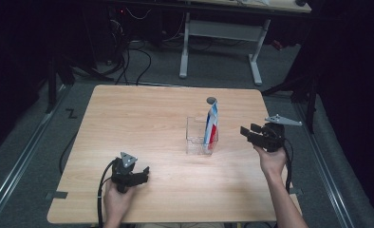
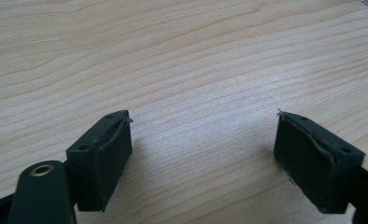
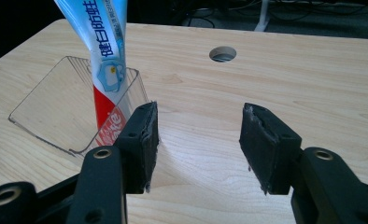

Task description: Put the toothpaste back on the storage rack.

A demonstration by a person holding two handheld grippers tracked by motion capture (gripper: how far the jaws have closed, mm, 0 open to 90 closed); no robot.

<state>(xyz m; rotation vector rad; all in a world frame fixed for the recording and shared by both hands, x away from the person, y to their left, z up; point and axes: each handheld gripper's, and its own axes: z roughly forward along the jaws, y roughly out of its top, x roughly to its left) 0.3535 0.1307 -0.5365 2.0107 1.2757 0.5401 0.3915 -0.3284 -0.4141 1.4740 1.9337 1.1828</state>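
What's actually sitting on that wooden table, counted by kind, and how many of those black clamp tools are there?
Toothpaste tube, standing in the container: 1
Clear plastic container: 1
Handheld grippers, the left gripper and the right gripper, both open and holding nothing: 2
Total: 4

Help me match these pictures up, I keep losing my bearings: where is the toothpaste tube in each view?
High view: the toothpaste tube stands upright in the clear box, right of the table's centre.
Left gripper view: not in it.
Right gripper view: the tube is at upper left, leaning in the clear box, beyond the open jaws.
Shared landmark: the round hole in the tabletop.
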